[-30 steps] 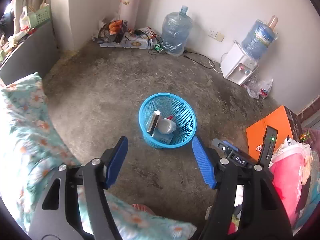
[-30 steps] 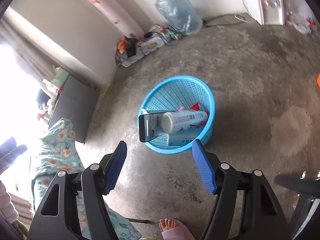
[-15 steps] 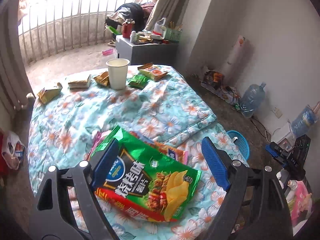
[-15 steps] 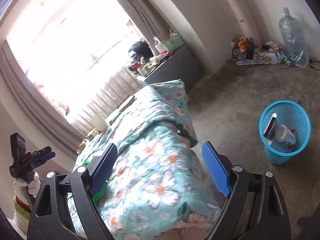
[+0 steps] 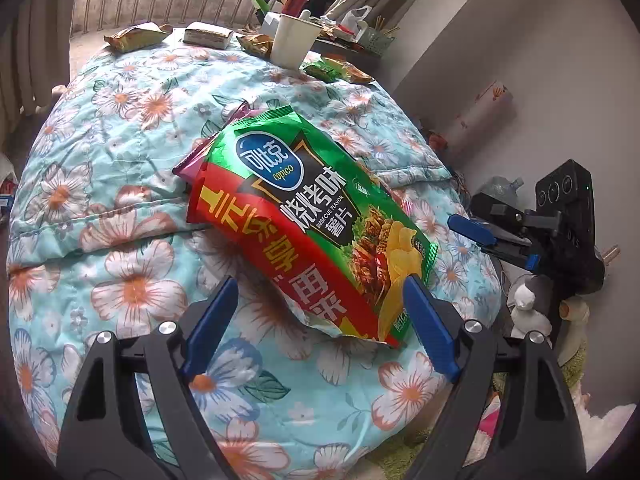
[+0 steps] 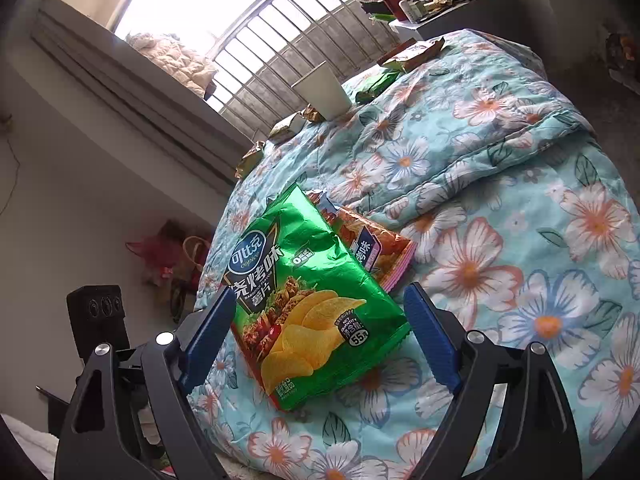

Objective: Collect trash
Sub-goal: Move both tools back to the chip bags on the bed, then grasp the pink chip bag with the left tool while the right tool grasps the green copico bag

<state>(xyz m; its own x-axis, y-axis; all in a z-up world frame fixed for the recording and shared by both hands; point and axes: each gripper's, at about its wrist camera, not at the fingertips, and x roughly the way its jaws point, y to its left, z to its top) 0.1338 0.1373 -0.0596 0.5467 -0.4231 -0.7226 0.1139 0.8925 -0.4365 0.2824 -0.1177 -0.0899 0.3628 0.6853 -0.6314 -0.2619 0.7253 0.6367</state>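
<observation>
Nearest the left wrist camera, the left gripper (image 5: 318, 312) stood spread wide and held nothing, its ridged blue pads (image 5: 210, 322) flanking the lower end of the green chip bag (image 5: 316, 216) without touching it. The right gripper (image 6: 320, 334) was equally wide and empty, its fingers on either side of the bag's bottom corner, though contact could not be told.

The bag lay flat on the floral quilt (image 5: 120, 184), running from 5 o'clock up toward 11 o'clock in the left view. It was glossy crinkled foil, green and red, and looked limp and partly collapsed, so it should be very light and yield under any squeeze. The film would likely be slippery; pinching a flattened edge or the sealed end at 5 o'clock seemed safer than grabbing across the puffed middle. The padded quilt would give under downward pressure.

A second snack packet (image 6: 376, 252), orange and pink, lay tucked beneath the green bag at 1 o'clock in the right view.

Farther off, at 12 o'clock in the left view, stood an upright white paper cup (image 5: 294, 42) among several small crumpled wrappers (image 5: 134, 36) and a flat box (image 5: 208, 34), all near the quilt's far edge.
</observation>
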